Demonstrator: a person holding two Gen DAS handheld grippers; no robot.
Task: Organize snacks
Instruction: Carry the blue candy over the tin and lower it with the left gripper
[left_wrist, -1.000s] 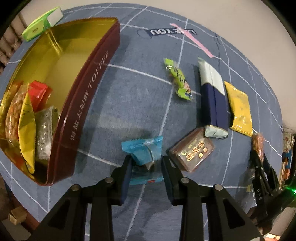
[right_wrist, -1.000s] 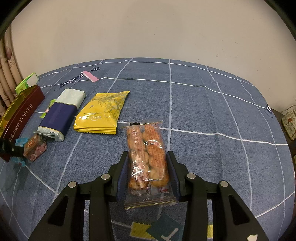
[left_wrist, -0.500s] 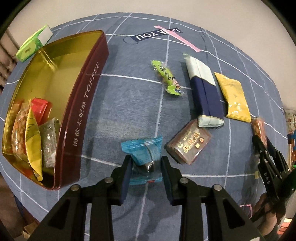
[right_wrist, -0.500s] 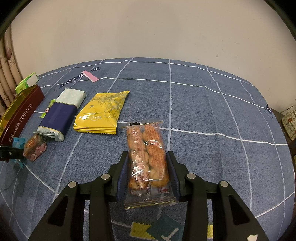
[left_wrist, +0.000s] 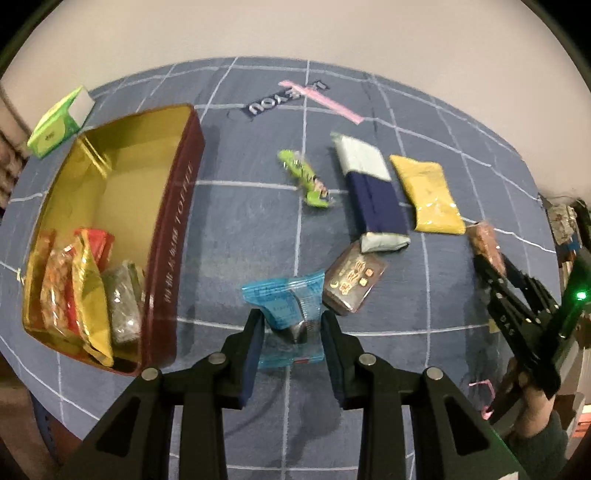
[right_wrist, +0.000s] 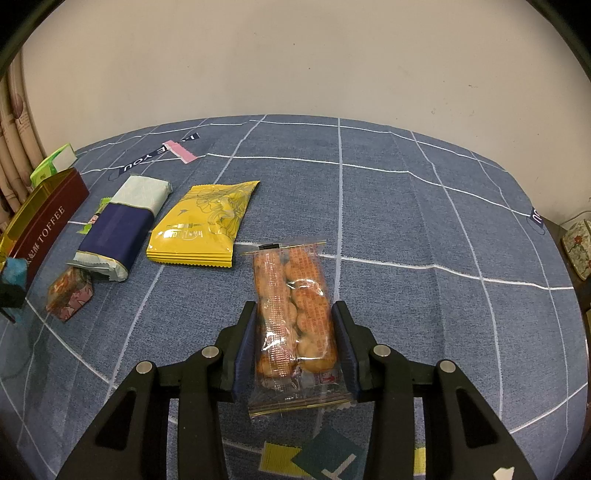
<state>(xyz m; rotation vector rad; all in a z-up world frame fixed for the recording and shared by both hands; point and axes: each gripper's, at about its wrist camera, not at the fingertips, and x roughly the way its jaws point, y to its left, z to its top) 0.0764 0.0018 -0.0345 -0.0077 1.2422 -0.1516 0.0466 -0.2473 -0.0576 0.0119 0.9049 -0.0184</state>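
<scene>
Gripping a blue candy wrapper (left_wrist: 286, 310), left gripper (left_wrist: 292, 328) hangs beside the toffee tin (left_wrist: 173, 236); right gripper (right_wrist: 294, 339) clamps a peanut packet (right_wrist: 293, 314).

The left tool (left_wrist: 292, 325) points steeply down, its two fingers (left_wrist: 252, 341) clamped on a blue packet (left_wrist: 286, 306) that hangs clear above the desk (left_wrist: 240, 229). The right tool (right_wrist: 294, 347) angles down and forward, fingers (right_wrist: 345, 345) pressed against both sides of a clear packet of biscuits (right_wrist: 295, 314). A hand (left_wrist: 532, 410) shows behind the right tool in the left view.
</scene>
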